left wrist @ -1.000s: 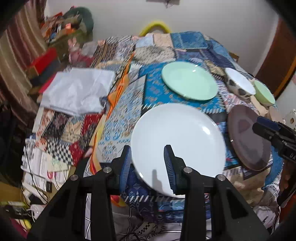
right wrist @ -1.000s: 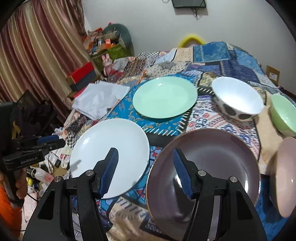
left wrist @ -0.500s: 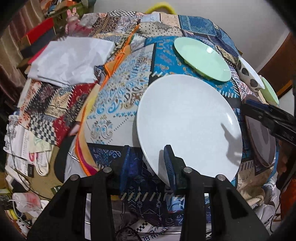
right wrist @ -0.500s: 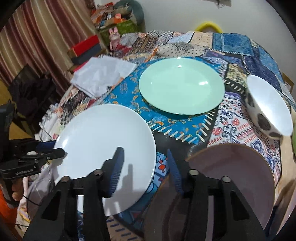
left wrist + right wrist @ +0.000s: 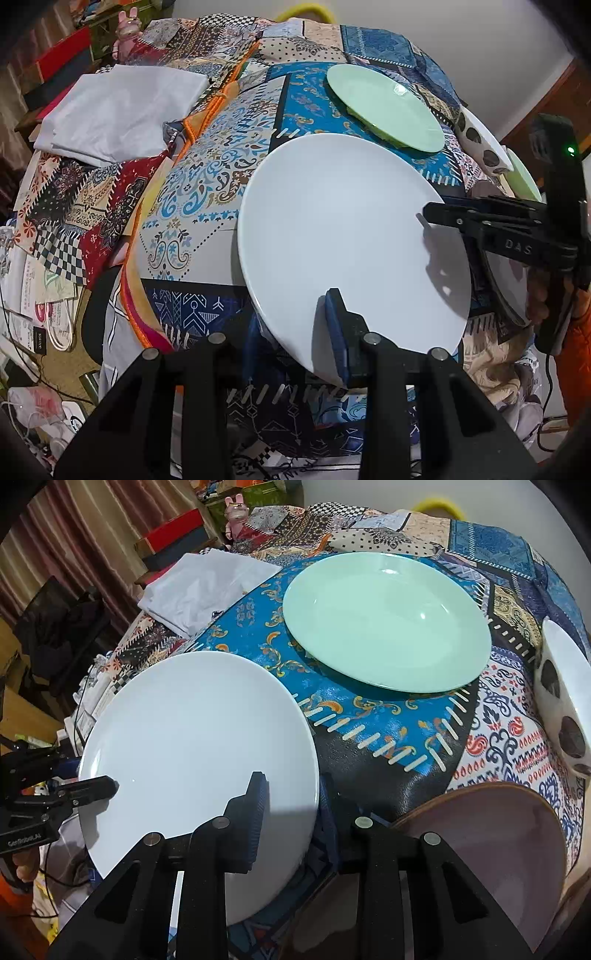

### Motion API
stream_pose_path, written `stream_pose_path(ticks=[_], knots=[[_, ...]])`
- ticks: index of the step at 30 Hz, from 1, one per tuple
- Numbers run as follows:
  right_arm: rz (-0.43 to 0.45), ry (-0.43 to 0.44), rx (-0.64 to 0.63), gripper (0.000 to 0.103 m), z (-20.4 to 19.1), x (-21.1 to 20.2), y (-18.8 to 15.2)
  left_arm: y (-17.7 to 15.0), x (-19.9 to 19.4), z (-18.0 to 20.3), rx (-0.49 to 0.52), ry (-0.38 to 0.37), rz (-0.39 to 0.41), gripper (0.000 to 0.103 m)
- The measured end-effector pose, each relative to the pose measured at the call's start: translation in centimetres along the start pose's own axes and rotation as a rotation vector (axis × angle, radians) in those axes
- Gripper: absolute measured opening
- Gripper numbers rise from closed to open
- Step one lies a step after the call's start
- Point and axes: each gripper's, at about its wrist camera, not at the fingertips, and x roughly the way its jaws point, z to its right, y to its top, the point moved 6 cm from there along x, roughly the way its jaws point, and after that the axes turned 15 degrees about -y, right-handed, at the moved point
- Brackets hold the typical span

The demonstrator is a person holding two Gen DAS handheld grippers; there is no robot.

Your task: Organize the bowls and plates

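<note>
Both tools grip the white plate [image 5: 347, 236] at mid-frame on the patchwork cloth [image 5: 207, 177]. My left tool [image 5: 295, 332] clamps its near rim; my right tool [image 5: 291, 812], jaws just closing, pinches the opposite edge.

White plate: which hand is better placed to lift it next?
Probably both: the left gripper and right gripper each straddle the white plate rim on opposite sides; the right has just been closing.
</note>
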Motion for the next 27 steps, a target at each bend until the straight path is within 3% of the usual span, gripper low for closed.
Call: stream_pose_path(ticks=[6,12,27], knots=[[0.000,-0.004,-0.003,0.030,-0.4,0.4,0.3,-0.1,0.2,0.0,-0.019,-0.027,0.007,0.034],[0.018,-0.013,0.034,0.024,0.1,0.1,0.3,-0.1,0.2,0.1,-0.034,-0.010,0.023,0.034],[0.065,0.022,0.106,0.022,0.5,-2.2,0.0,1.0,-1.9,0.6,-0.056,0.015,0.078,0.034]])
